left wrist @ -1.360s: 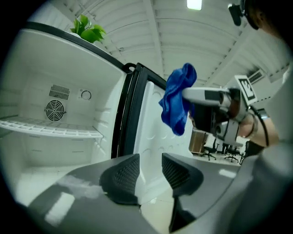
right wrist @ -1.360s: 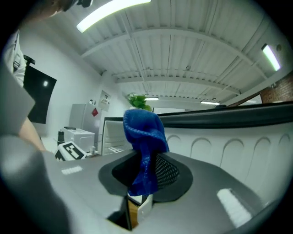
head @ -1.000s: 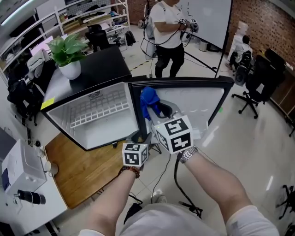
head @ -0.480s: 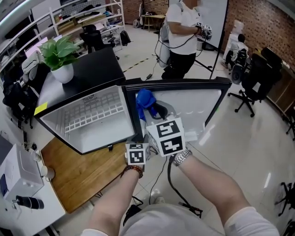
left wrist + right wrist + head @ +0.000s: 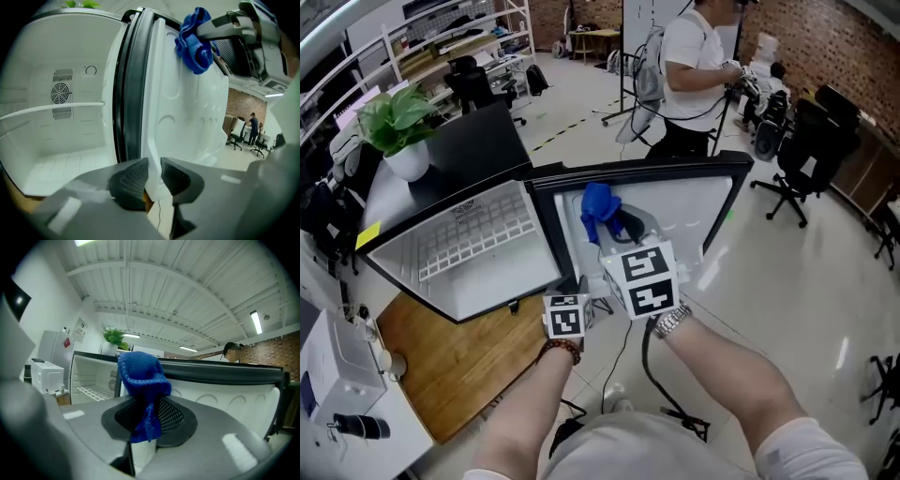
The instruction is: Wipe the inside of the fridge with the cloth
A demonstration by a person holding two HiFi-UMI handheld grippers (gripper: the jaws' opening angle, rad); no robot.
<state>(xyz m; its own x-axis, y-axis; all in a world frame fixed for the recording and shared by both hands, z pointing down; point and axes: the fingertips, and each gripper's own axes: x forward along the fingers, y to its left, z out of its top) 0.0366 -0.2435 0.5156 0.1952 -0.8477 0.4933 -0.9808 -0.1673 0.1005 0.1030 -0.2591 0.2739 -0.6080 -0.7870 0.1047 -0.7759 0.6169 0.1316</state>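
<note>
– in the head view, where does the cloth sit?
– in front of the open door of the fridge, at the tip of the right gripper. the left gripper is at the door's lower corner, beside the cabinet opening. a plant stands on the fridge top. a person stands beyond the door.
– left gripper view: jaw state?
– the jaws have just been closing. both pads now bear on the door's white edge, which stands between them. the cloth shows upper right, in front of the inner door liner. the cabinet, with its wire shelf, lies to the left.
– right gripper view: jaw state?
– the jaws are pinched on the cloth, which bunches above the pads. the fridge cabinet shows behind, at left.
</note>
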